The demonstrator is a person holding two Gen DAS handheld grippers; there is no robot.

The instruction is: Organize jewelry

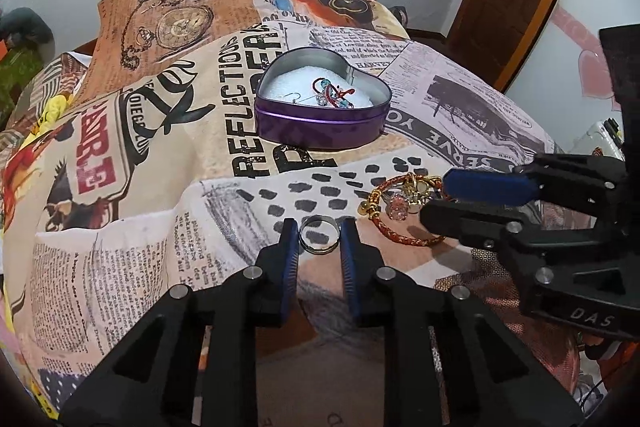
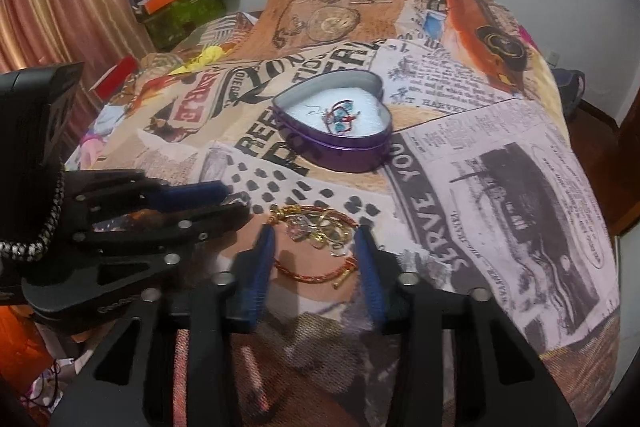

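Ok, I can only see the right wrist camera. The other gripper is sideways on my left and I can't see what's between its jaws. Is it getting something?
Observer: Yes. The left wrist view shows a silver ring between the jaws of the left gripper. The pads look like they are right against both sides of it.
Operator: Is it tangled up with the bracelet?
Observer: No. The silver ring lies flat on the cloth, apart from the bracelet, which is off to its right in that view.
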